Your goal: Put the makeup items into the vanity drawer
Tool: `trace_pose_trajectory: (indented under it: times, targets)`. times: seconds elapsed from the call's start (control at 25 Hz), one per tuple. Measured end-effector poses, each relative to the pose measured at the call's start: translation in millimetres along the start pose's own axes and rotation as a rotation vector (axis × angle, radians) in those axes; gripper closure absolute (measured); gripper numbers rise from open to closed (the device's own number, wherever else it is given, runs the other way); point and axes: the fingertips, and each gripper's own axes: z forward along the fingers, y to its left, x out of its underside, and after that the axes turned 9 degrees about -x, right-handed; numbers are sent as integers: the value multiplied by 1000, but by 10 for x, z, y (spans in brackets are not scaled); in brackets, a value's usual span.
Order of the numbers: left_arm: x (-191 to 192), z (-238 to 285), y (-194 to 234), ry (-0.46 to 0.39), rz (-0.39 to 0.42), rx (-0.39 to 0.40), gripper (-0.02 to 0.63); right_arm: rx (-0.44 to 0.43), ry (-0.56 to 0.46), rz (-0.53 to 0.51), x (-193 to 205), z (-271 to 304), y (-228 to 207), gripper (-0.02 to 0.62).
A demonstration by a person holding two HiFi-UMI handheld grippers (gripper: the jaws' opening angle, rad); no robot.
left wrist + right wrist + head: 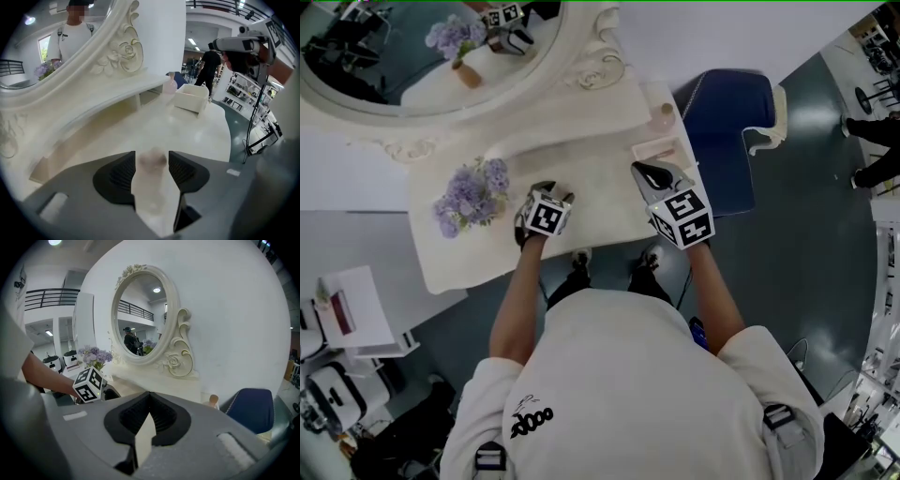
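Note:
My left gripper [152, 161] hovers low over the white vanity top [154, 126], jaws wide apart. A small, blurred pale pink item [153, 158] sits between the tips, and the pads do not press on it. In the head view this gripper [551, 191] is near the middle of the vanity top [600, 183]. My right gripper [150, 398] is shut with nothing in it. In the head view it [650, 174] hangs over the right end of the top, just in front of an open white drawer box [661, 150]. The same box [192, 97] stands at the far right, a pink bottle [170, 85] beside it.
An oval mirror [431, 47] in a carved white frame backs the vanity. A vase of purple flowers [473, 192] stands left of my left gripper. A dark blue chair [731, 131] sits off the right end. A person [208, 65] stands in the background.

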Motion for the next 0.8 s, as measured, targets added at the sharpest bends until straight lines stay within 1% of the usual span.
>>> trace_pose_trajectory:
  times: [0.08, 0.16, 0.24, 0.32, 0.36, 0.44, 0.56, 0.64, 0.72, 0.8]
  targets:
    - [90, 62, -11, 24, -9, 11, 367, 5, 4, 5, 23, 1, -6, 591]
    - [197, 124, -68, 61, -30, 46, 361, 10, 6, 9, 41, -3, -9, 591]
    - [229, 169, -95, 73, -74, 74, 324, 19, 5, 12, 49, -17, -15, 591]
    - [235, 205, -79, 75, -111, 75, 314, 30, 4, 14, 50, -48, -29, 591]
    - [249, 223, -52, 81, -118, 63, 320, 36, 3, 16, 51, -70, -39, 591]
    - [287, 246, 14, 90, -134, 39, 367, 48, 2, 18, 58, -118, -59, 591]
    - [252, 248, 15, 68, -184, 70, 382, 71, -1, 24, 75, -190, -109, 591]
    - [195, 226, 1, 47, -192, 85, 393, 87, -2, 29, 90, -244, -142, 591]
    - [90, 185, 22, 13, -176, 71, 405, 100, -5, 34, 98, -292, -161, 591]
    - [-71, 135, 53, -30, -131, 44, 418, 111, -6, 36, 103, -332, -183, 591]
